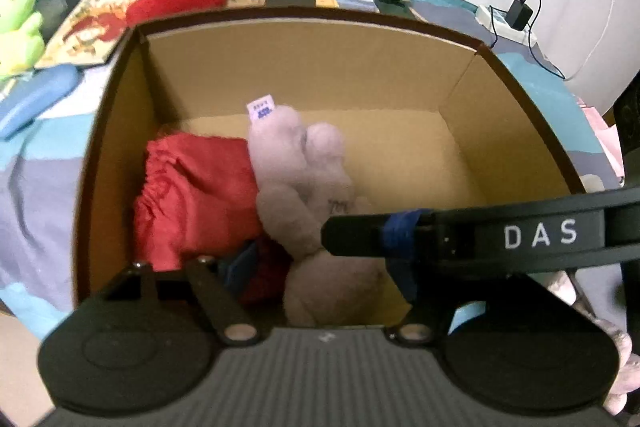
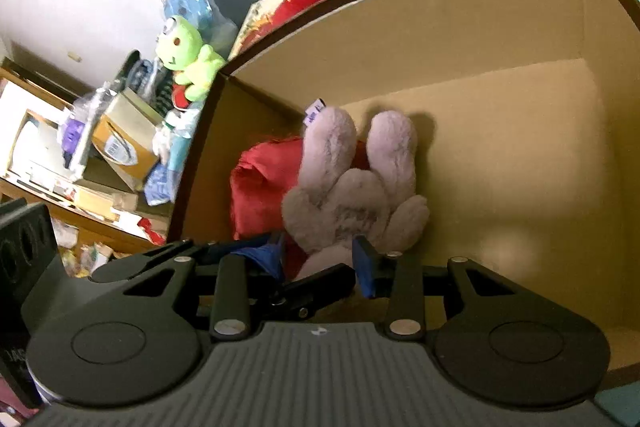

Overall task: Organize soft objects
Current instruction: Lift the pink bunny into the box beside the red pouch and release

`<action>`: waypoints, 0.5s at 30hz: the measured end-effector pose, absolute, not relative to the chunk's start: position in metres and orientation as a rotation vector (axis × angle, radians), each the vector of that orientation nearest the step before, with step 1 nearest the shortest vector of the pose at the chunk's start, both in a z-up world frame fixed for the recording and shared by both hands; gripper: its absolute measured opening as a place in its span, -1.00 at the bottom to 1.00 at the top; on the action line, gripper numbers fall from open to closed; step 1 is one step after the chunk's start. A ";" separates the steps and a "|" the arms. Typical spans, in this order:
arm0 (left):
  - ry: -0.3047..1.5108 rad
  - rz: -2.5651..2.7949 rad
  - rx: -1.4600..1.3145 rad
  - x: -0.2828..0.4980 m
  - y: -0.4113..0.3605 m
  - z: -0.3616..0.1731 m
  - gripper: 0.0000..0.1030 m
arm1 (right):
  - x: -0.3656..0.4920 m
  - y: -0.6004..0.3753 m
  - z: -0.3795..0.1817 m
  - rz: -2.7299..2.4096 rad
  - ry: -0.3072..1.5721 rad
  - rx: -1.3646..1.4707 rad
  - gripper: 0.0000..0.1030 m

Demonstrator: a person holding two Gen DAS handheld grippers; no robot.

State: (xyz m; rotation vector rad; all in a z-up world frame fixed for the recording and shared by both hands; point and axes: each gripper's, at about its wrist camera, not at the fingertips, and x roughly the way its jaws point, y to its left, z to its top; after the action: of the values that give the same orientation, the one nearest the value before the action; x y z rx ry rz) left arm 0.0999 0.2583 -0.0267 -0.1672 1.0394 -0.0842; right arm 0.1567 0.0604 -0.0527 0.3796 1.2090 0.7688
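Pale plush bunny (image 2: 352, 187) lies head-down in the cardboard box (image 2: 500, 35), against a red cushion (image 2: 260, 187). Both grippers' jaws apart around its lower end; pad contact unclear. Best to widen fully, then lift straight out without snagging fur.

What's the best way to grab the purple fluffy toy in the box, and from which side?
Grip one of the two long fluffy parts of the purple toy, coming from above. They lie apart from each other, pointing at the far wall, so one should pinch easily. The walls of the box block a sideways approach, and the red cloth crowds one side of the toy.
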 end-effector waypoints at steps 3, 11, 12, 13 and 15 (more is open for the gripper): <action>1.019 -0.049 -0.115 0.096 0.252 -0.018 0.33 | 0.153 0.060 -0.046 0.783 1.173 0.377 -0.58; 0.933 -0.008 -0.054 0.076 0.234 0.017 0.35 | 0.131 0.051 -0.014 0.814 1.002 0.354 -0.58; 0.922 -0.001 -0.045 0.073 0.230 0.022 0.35 | 0.128 0.049 -0.011 0.817 0.983 0.352 -0.58; 0.913 0.007 -0.034 0.070 0.226 0.026 0.35 | 0.125 0.047 -0.007 0.821 0.966 0.348 -0.58; 0.899 0.020 -0.013 0.063 0.218 0.032 0.35 | 0.119 0.043 -0.002 0.830 0.940 0.340 -0.58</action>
State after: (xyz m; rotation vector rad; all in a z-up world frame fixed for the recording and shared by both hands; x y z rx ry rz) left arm 0.0628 0.2178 0.0323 -0.0133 0.8991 0.0199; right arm 0.1187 0.0428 -0.0018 0.3397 0.9402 0.8299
